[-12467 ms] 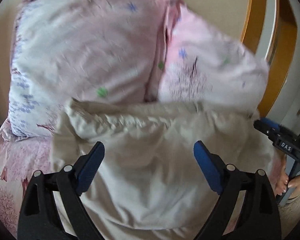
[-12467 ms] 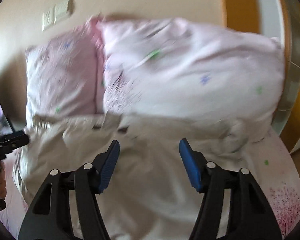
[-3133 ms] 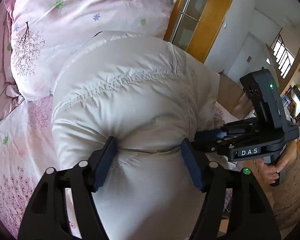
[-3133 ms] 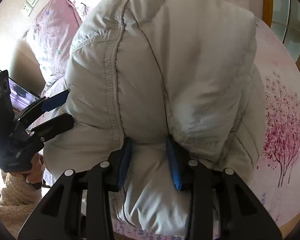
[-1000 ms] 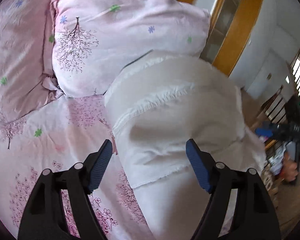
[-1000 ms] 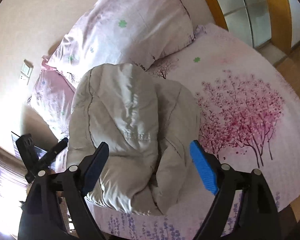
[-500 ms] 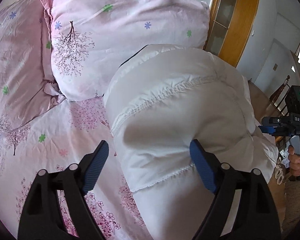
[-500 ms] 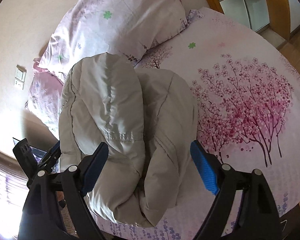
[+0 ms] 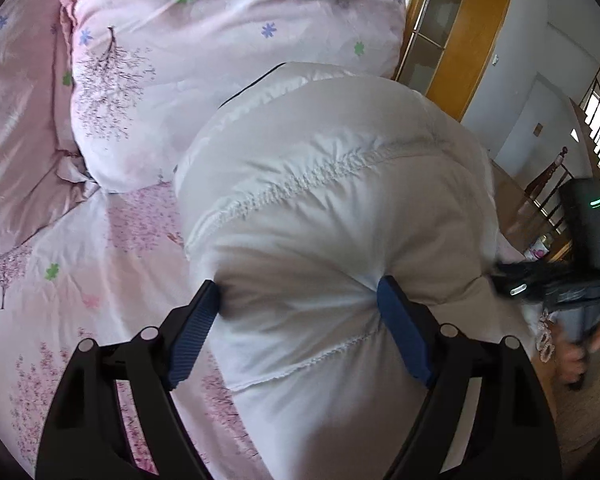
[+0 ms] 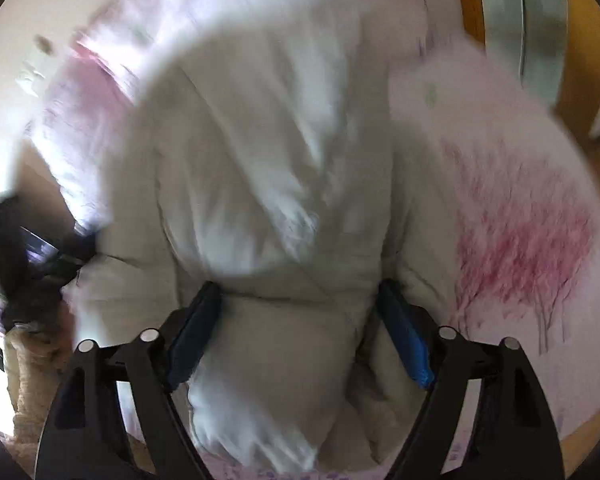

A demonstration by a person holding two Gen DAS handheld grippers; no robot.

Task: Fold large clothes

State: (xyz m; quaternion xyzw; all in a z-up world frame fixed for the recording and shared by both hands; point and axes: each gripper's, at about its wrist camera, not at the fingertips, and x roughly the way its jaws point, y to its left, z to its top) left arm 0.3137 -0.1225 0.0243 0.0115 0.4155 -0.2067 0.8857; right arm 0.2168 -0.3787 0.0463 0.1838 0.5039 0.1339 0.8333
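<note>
- The puffy off-white jacket (image 9: pixel 332 208) lies bunched in a thick roll on the floral sheet (image 9: pixel 100 264). It sits toward the sheet's edge nearest the person, and one end reaches up to the pillows.
- A gathered seam crosses the top of the roll, and a second stitched edge runs lower down, closer to the sheet's near edge.
- The left gripper (image 9: pixel 298 288) comes in from the sheet's near edge and is clamped on the jacket. Its blue pads (image 9: pixel 196 336) stand wide apart, with a fat bulge of padding squeezed between them. Creases fan out from each pad tip.
- The right gripper (image 10: pixel 300 288) reaches over the sheet's near edge at the roll's other end. Its blue pads are also set wide, one on each side of a fold of the jacket. That view is smeared by motion, so I cannot tell whether the pads press on the cloth or only flank it.
- A white flowered pillow (image 9: pixel 220 60) lies at the head of the sheet, touching the jacket's far end. A darker pink pillow (image 9: pixel 16 120) lies just beside it.
- On the right gripper's side, a stretch of sheet printed with a dark pink tree (image 10: pixel 520 208) lies bare beside the jacket.
- A wooden door frame (image 9: pixel 472 40) stands beyond the sheet's far corner.
- A fuzzy beige sleeve (image 10: pixel 32 368) shows off the sheet's near edge, behind the left gripper.
</note>
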